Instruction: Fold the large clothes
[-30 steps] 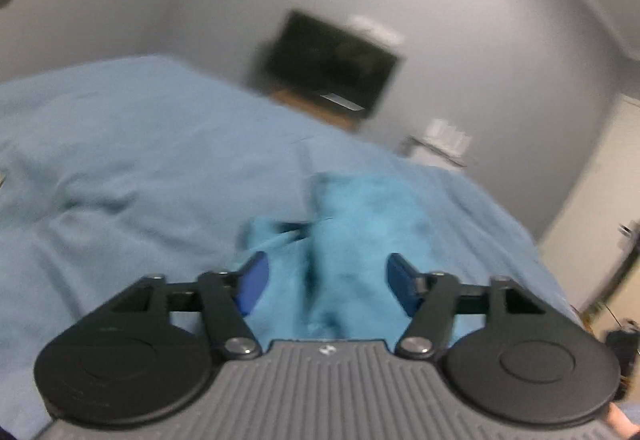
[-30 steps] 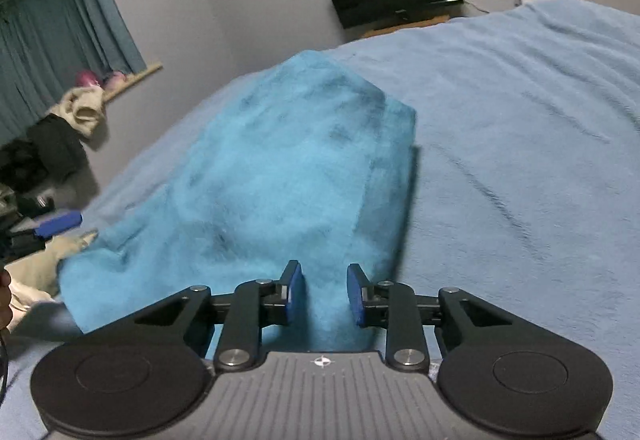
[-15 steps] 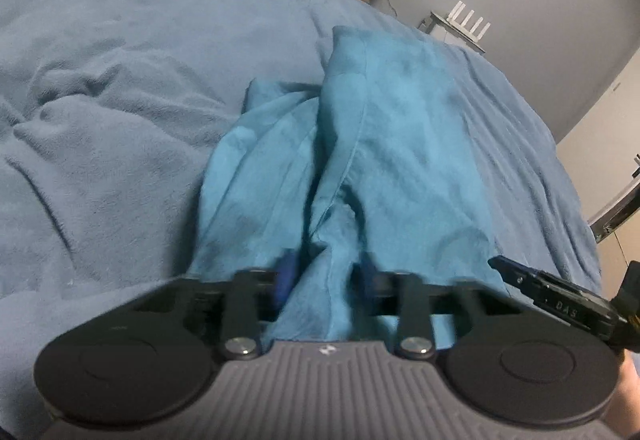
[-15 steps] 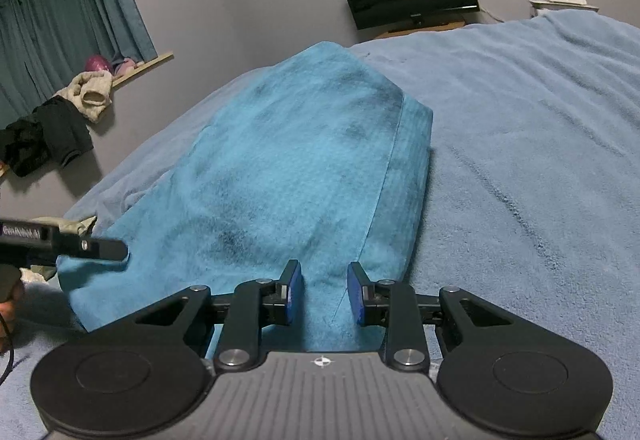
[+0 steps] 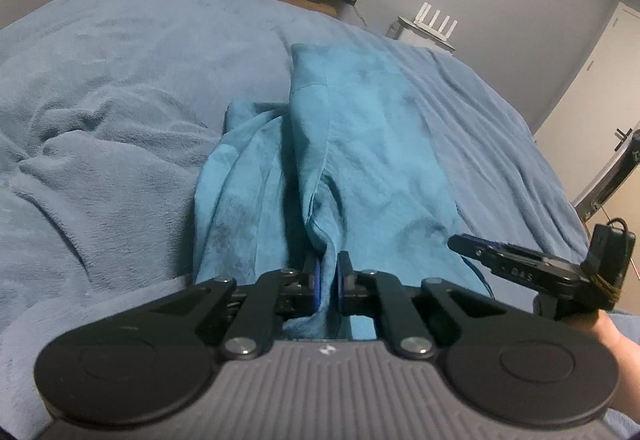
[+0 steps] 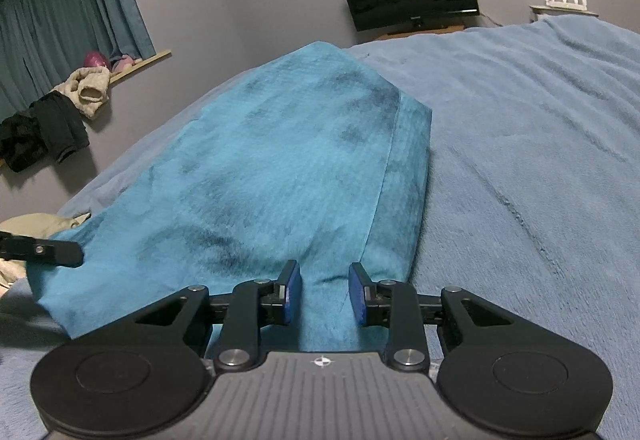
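Left wrist view: left gripper point(image 5: 327, 280) has just closed, pinching a ridge of the teal garment point(image 5: 360, 160)
Right gripper point(image 6: 324, 294): narrow gap, cloth between, grip unclear
Garment: rumpled on blue blanket point(image 5: 100, 120)

The left tool point(image 5: 327, 280) tips downward, its jaws just closed until the blue pads pinch a raised fold of the teal garment point(image 5: 360, 144) between them. The right tool point(image 6: 324, 294) points forward and slightly down, its jaws part-way apart with teal cloth bunched between the blue pads; whether they press on it I cannot tell. In the left wrist view the right tool shows at the right edge, with the person's bare hand point(image 5: 610, 340) below it. In the right wrist view a black finger of the left tool pokes in from the left edge.
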Demonstrator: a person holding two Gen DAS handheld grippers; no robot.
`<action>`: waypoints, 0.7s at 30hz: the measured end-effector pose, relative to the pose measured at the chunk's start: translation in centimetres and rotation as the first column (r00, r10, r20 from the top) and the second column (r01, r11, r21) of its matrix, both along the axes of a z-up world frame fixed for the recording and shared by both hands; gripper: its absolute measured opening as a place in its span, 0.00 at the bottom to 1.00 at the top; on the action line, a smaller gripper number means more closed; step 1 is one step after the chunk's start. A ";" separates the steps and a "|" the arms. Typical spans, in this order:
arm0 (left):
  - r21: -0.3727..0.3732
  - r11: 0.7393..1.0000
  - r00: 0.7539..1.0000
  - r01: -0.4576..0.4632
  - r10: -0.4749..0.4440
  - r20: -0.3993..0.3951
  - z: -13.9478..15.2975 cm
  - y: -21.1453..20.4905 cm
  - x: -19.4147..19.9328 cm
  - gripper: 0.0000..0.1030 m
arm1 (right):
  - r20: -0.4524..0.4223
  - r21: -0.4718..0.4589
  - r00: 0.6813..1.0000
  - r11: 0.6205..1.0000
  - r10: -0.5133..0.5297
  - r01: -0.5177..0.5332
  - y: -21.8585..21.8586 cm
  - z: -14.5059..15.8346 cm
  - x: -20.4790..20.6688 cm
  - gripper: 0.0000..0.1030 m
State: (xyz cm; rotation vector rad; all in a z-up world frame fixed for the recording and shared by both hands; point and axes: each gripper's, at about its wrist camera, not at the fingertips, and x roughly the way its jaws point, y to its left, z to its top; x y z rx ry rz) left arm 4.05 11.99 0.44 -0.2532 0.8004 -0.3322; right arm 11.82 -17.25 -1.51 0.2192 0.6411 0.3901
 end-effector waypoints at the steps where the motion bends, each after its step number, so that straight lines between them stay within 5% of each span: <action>1: -0.001 1.000 1.000 -0.002 0.002 0.000 0.0 0.2 -0.2 0.02 | 0.008 -0.009 1.000 1.000 0.001 -0.001 0.2 0.0 0.1 0.30; 10: 0.080 0.996 0.998 -0.025 0.030 -0.059 -0.4 -0.2 -0.7 0.04 | 0.088 -0.100 0.989 0.989 0.120 -0.111 2.6 -0.4 -0.4 0.24; 15: 0.156 0.983 0.991 -0.101 0.085 0.106 2.6 -1.6 -1.1 0.23 | 0.078 -0.081 0.991 0.991 0.112 -0.106 1.6 -0.5 -0.3 0.24; 21: 0.183 0.983 0.970 0.016 -0.060 0.238 3.8 -7.6 1.8 0.29 | 0.091 -0.092 0.988 0.988 0.128 -0.120 1.4 -0.7 -0.6 0.22</action>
